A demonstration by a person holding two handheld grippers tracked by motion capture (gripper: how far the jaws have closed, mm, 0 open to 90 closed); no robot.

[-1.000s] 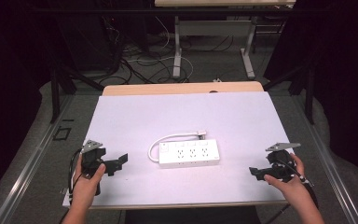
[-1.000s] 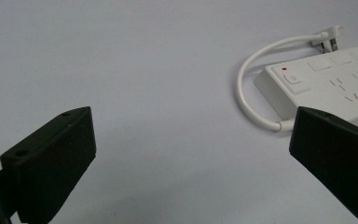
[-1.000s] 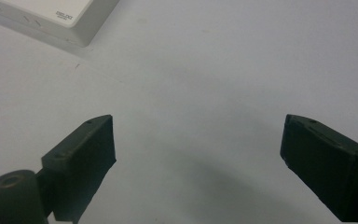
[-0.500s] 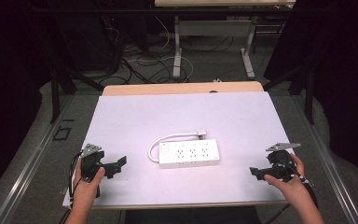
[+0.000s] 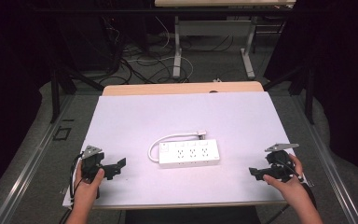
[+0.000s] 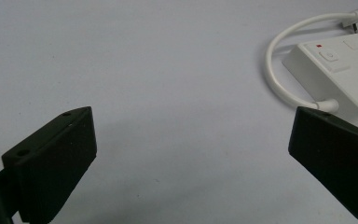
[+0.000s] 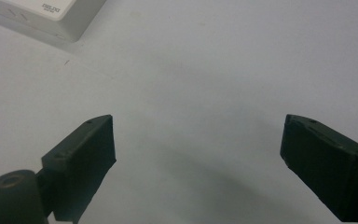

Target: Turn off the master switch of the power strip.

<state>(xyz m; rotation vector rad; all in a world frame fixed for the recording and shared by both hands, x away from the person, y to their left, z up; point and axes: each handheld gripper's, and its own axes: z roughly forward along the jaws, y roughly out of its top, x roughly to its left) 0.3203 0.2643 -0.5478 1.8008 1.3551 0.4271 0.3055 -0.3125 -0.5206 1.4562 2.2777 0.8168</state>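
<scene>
Spanning most of the high view, the white table [image 5: 135, 116] carries one item: a white power strip [image 5: 189, 153] lying flat near the middle, slightly toward the near edge. Its short white cord [image 5: 168, 139] loops from the left end round the back, and the plug [image 5: 201, 134] rests just behind the strip, unconnected.

Left gripper [image 5: 114, 166]: near front-left corner, well apart from the strip, jaws spread wide, nothing between them. The left gripper view has the strip's switch end [image 6: 331, 56] and cord loop [image 6: 279, 70] ahead, toward the right jaw.

Right gripper [image 5: 255, 171]: near front-right corner, also well apart from the strip, jaws wide and empty. One corner of the strip [image 7: 70, 23] sits at the upper left of the right gripper view.

Judgement: work on the strip not yet begun. Neither tool touches strip, cord or plug; approach and first grasp all remain.
</scene>
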